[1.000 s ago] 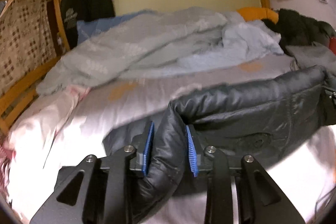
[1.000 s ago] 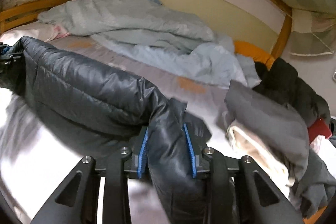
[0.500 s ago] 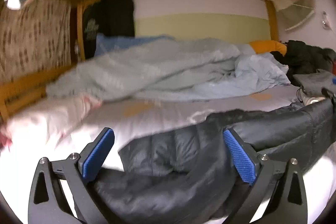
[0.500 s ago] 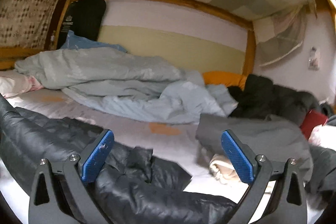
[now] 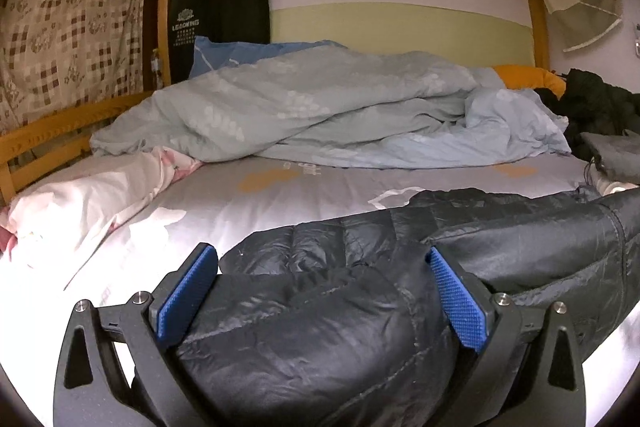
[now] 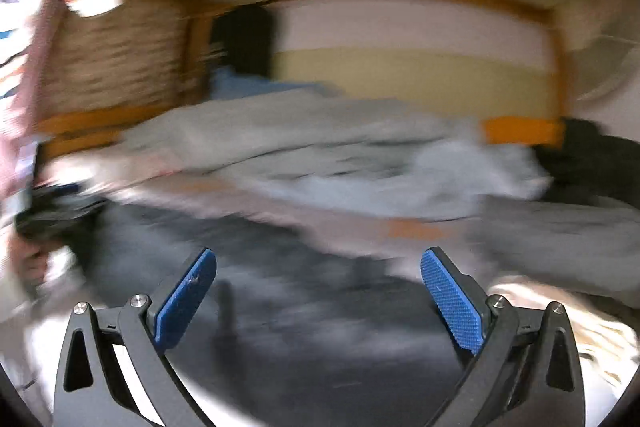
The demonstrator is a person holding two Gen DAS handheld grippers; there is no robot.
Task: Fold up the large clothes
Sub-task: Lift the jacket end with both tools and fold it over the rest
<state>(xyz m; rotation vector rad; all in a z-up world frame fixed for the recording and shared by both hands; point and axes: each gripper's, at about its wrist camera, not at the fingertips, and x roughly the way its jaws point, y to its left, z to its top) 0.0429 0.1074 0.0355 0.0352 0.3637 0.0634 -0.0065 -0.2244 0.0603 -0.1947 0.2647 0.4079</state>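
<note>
Black quilted jacket bulges at six o'clock between our left hand-held gripper and right hand-held gripper, both spread wide and gripping nothing, so on the bed most folding remains, we judge.

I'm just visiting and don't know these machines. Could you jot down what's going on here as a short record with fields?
place: a bed inside a wooden frame
garment: black puffer jacket lying across the near edge of the bed
left claw: open wide, jacket fabric bulging between its blue pads, not pinched
right claw: open wide, above the dark jacket; picture blurred
behind: rumpled pale blue duvet, blue pillow, pile of dark clothes at right
fold: no neat fold visible yet
</note>
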